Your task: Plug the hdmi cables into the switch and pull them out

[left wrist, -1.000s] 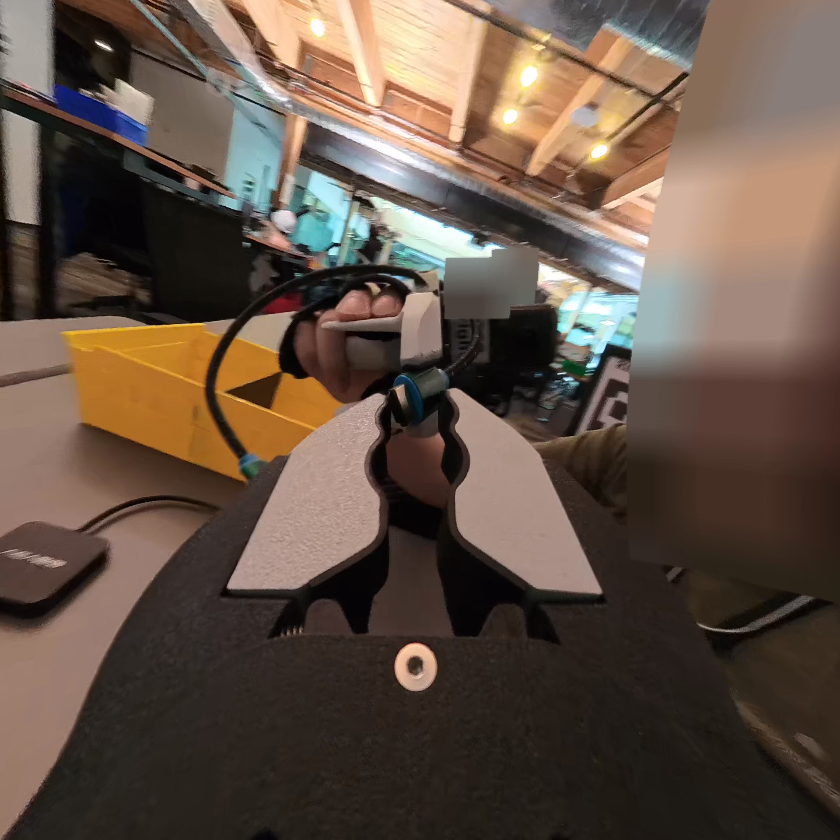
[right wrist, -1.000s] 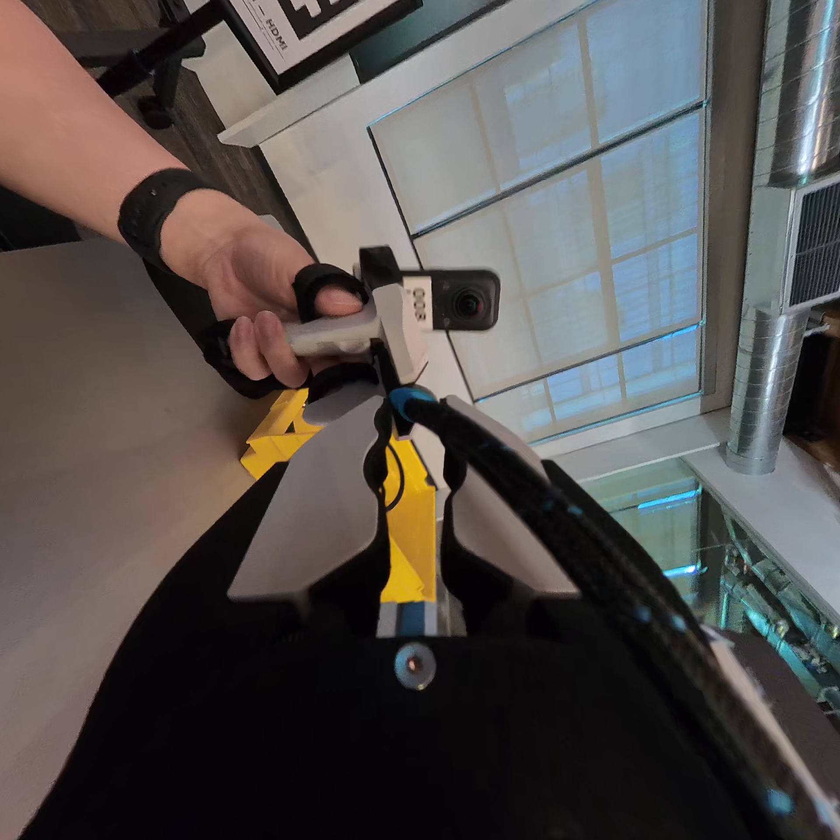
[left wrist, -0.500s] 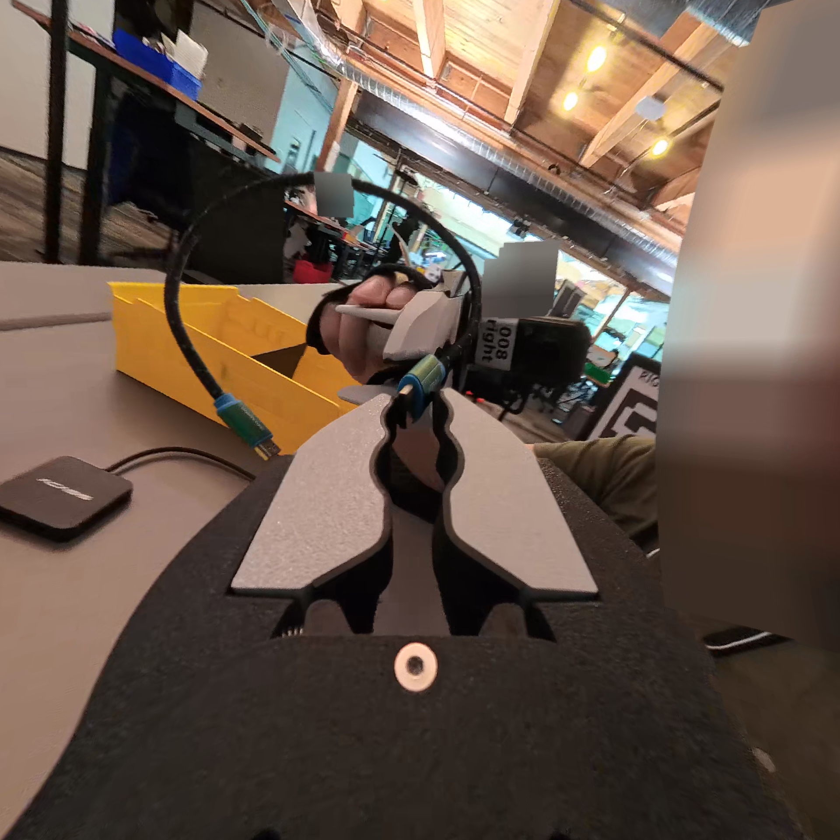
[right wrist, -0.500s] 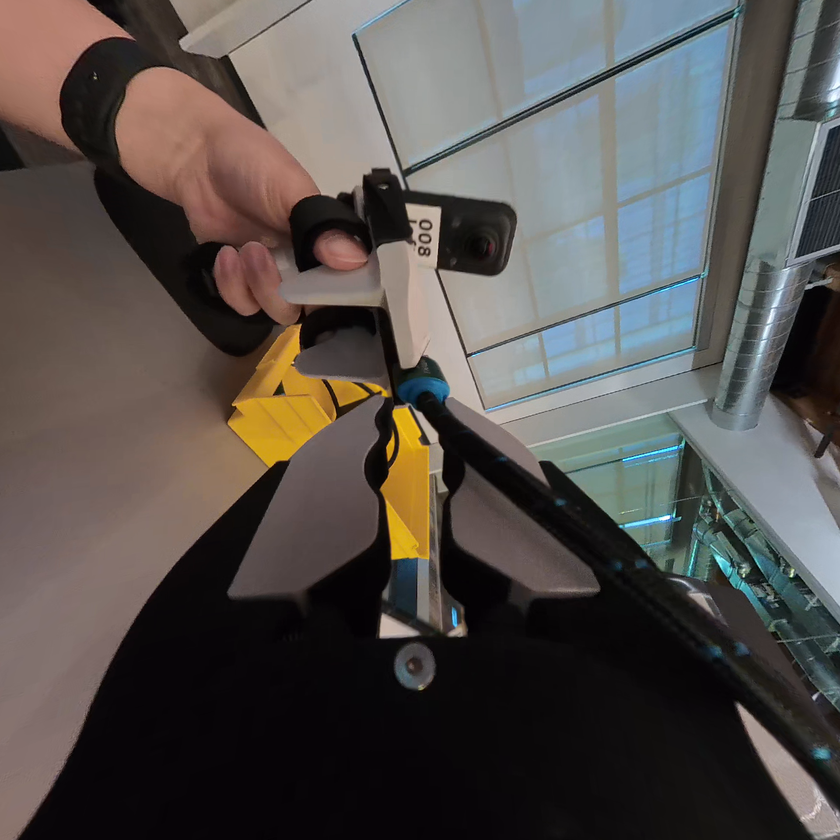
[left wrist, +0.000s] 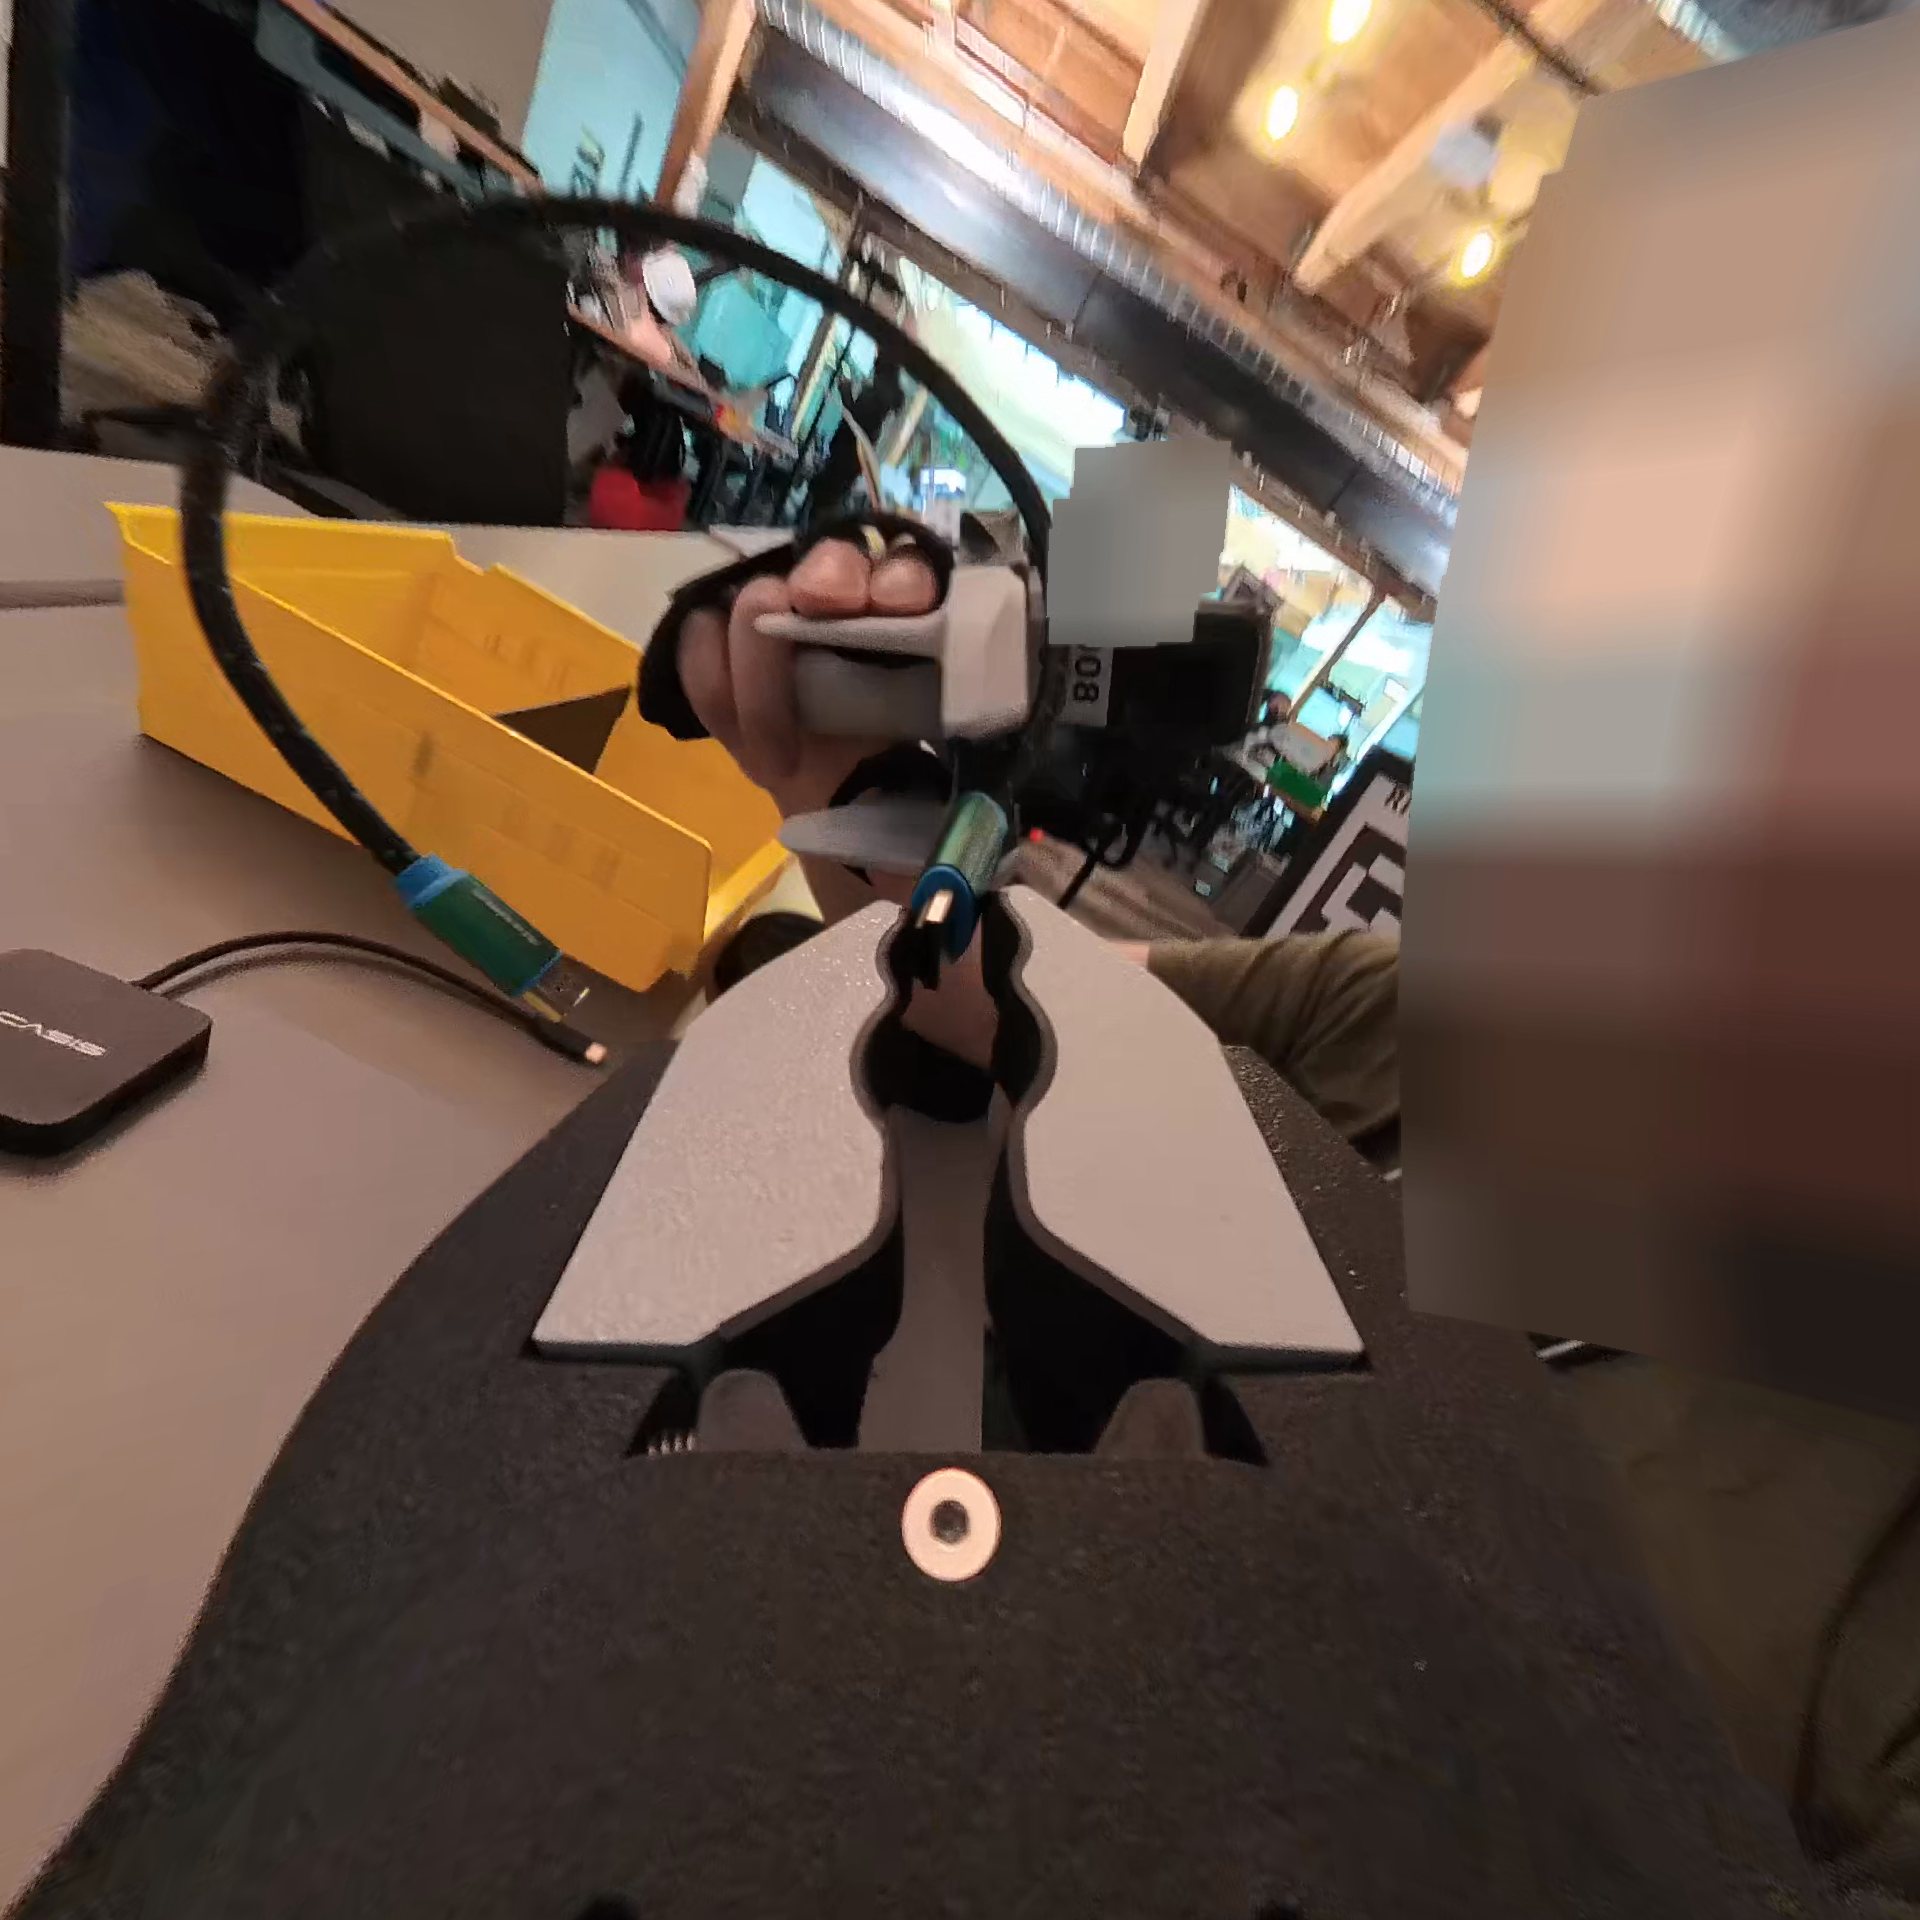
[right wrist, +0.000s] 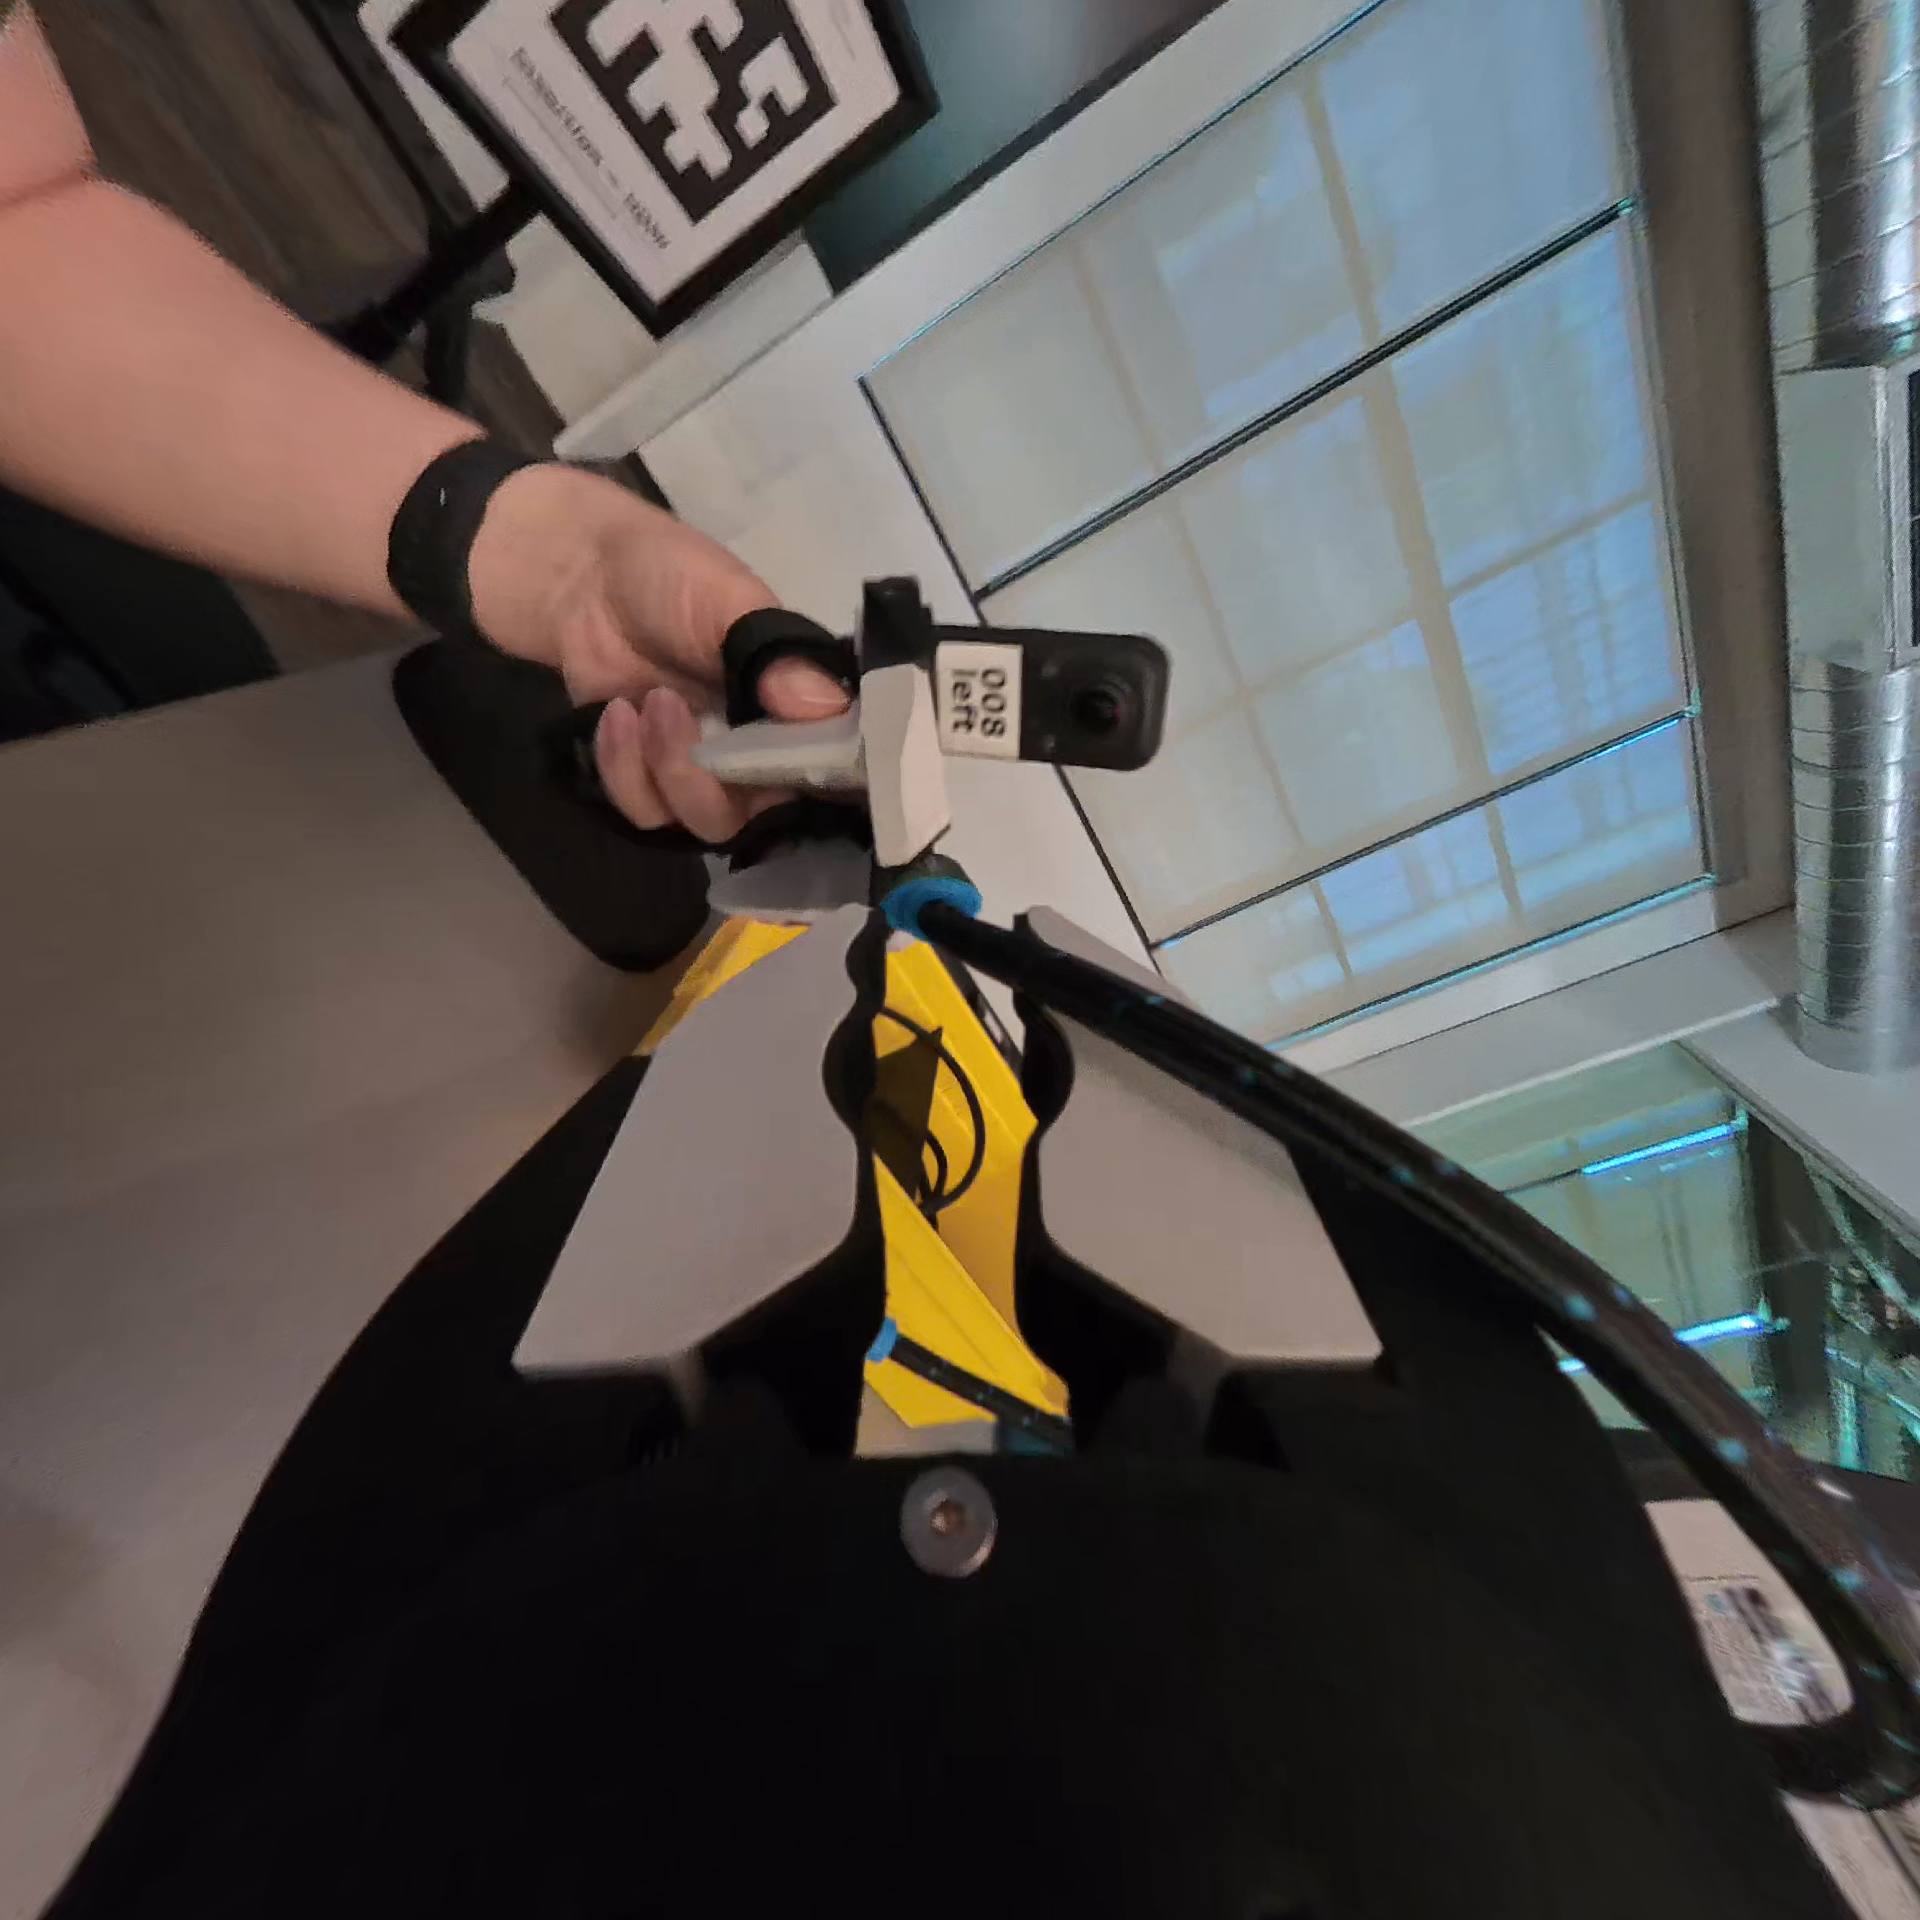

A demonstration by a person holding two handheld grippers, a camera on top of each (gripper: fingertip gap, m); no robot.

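Note:
A green HDMI plug (left wrist: pixel 966 836) with blue collars sits where my two grippers meet tip to tip above the table. My left gripper (left wrist: pixel 948 920) is nearly shut, with the plug's metal front end between its tips. My right gripper (right wrist: pixel 940 920) faces it, rotated a quarter turn, with its jaws narrow around the plug's blue rear collar (right wrist: pixel 925 902). The black braided cable (right wrist: pixel 1299 1122) runs back over the right finger. In the left wrist view the cable (left wrist: pixel 239 665) arcs up and left to its second plug (left wrist: pixel 473 920), which hangs just above the table. The flat black switch (left wrist: pixel 73 1039) lies at the far left.
A yellow bin (left wrist: pixel 468 748) stands on the grey table (left wrist: pixel 208 1299) behind the hanging plug, and in the right wrist view the bin (right wrist: pixel 935 1278) has more cable in it. The switch's thin black lead (left wrist: pixel 343 951) crosses the table. A framed black-and-white marker board (right wrist: pixel 675 114) stands beyond the table.
The cable loop has swung higher and its free plug has dropped down near the table. The left jaws have narrowed around the held plug. Both grippers have stayed tip to tip.

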